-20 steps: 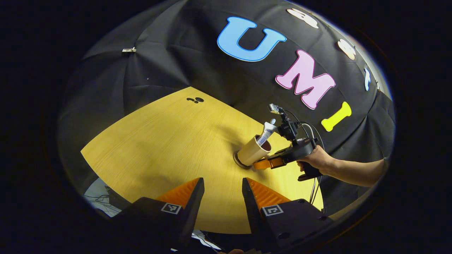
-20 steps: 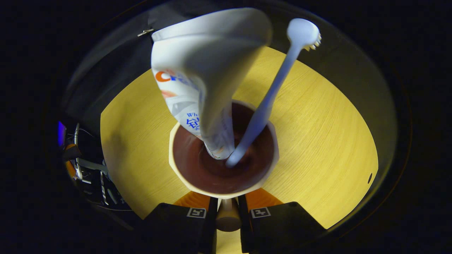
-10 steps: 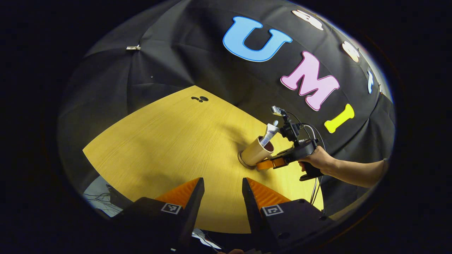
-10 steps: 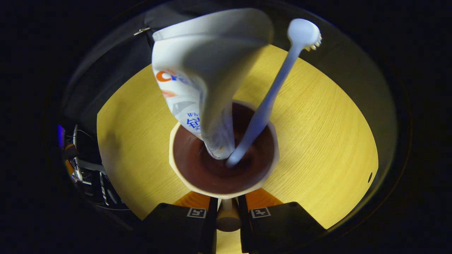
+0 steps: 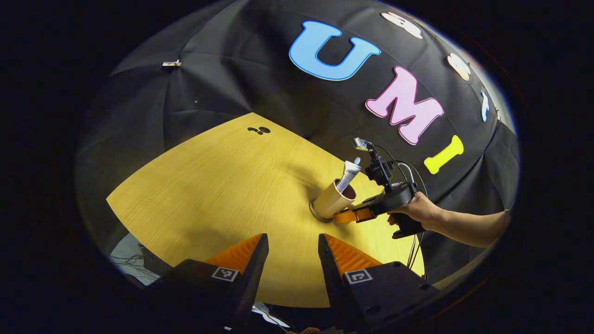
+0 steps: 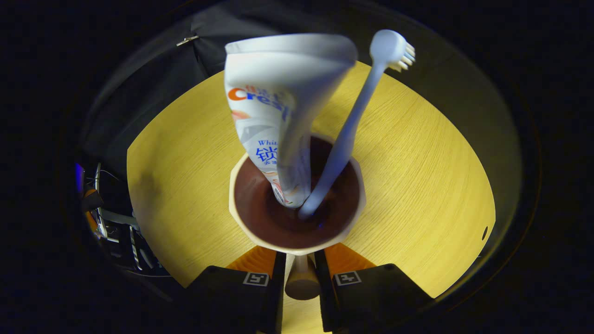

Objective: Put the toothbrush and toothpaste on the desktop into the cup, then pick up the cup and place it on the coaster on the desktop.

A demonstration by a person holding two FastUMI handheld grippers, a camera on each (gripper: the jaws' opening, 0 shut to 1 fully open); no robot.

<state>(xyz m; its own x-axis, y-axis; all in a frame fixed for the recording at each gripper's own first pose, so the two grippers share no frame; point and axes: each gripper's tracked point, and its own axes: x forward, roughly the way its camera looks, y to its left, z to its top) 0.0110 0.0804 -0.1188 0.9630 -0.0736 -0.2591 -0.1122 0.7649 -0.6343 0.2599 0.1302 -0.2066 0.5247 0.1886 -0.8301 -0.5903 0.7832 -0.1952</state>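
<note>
Beige cup (image 6: 297, 204), dark brown inside, holds two things: a white toothpaste tube (image 6: 283, 120) standing cap-down with its flat crimped end up, and a pale toothbrush (image 6: 352, 125) leaning beside it, handle at the cup's bottom, bristled head up past the rim and turned to the side. The two touch low in the cup. Tube carries an orange and blue brand name and blue lettering lower down; part is curved out of sight. Right gripper (image 6: 300, 271) has its orange jaws drawn close on the cup's handle (image 6: 300, 284), one finger each side, pressing on it. From the left gripper view the same cup (image 5: 332, 200) leans slightly, its base down on a dark round coaster (image 5: 316, 215) on the yellow wood-grain worktop (image 5: 222, 185); whether the base sits flat I cannot tell. Toothpaste tube (image 5: 348, 176) sticks up out of the mouth. The right gripper (image 5: 348, 216) comes in level from the side, a bare hand (image 5: 415, 211) round its black grip, cables trailing off the back. Left gripper (image 5: 290, 260) hangs well apart from the cup, near the worktop's front edge, jaws parted with nothing between them. Small dark mark (image 5: 258, 130) at the far edge of the worktop.
</note>
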